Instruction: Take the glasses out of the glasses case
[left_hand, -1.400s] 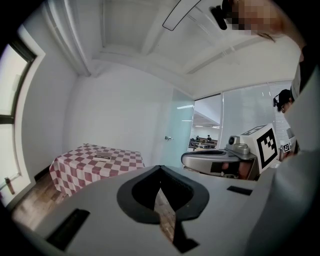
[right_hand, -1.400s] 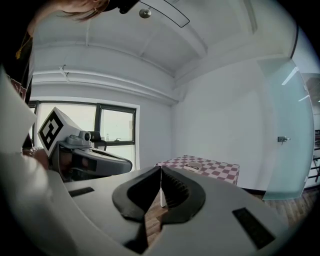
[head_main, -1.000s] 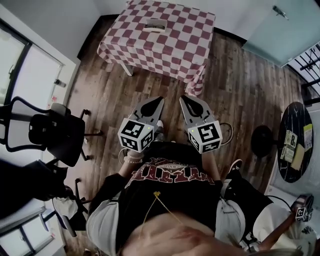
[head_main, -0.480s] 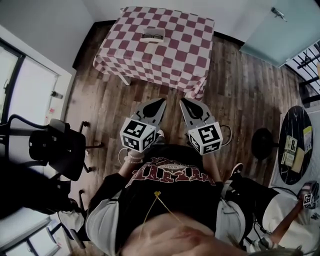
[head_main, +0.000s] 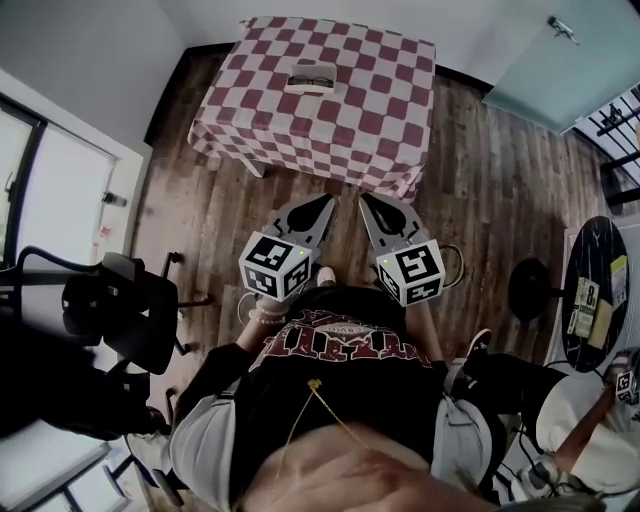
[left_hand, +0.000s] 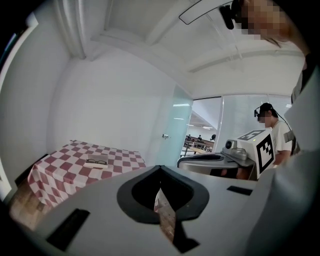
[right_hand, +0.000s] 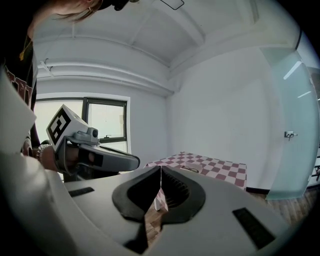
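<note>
Left hand-held gripper (head_main: 320, 203) clenched, empty, right hand-held gripper (head_main: 367, 203) clenched, empty, both above wooden floor (head_main: 200, 230), glasses (head_main: 312, 81) showing in glasses case (head_main: 309, 68) on checkered desk (head_main: 370, 120), well apart, ahead of both.

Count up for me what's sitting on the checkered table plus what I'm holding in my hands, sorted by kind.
Glasses case: 1, open on the table
Glasses: 1, lying in the case
Tools: 2, the left tool and the right tool, both shut and empty
Total: 4
</note>
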